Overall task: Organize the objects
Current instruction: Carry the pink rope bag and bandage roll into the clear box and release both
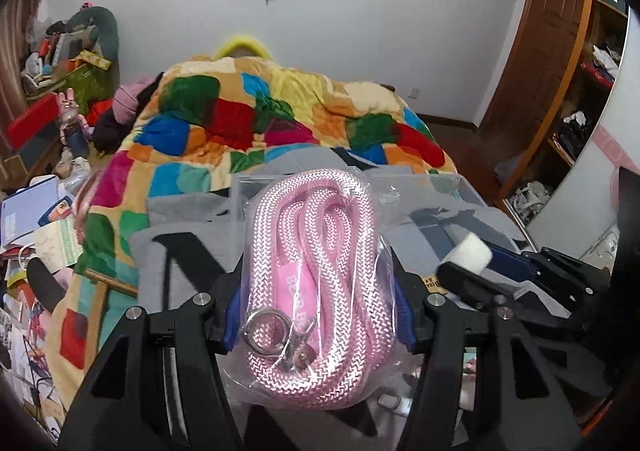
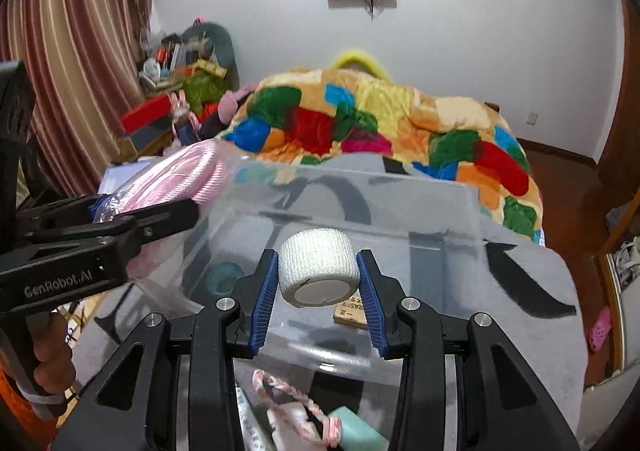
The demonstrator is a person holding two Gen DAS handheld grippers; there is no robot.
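My left gripper is shut on a clear bag of coiled pink rope with a metal ring and clasp. It holds the bag above a clear plastic box. The bag also shows in the right wrist view, at the left. My right gripper is shut on a white bandage roll and holds it over the clear box. The roll also shows in the left wrist view. Inside the box lie a brown eraser, a teal round item, a braided pink cord and a mint item.
The box stands on a grey cloth with black marks on a bed with a patchwork quilt. Clutter fills the floor and shelf at the left. A wardrobe is at the right.
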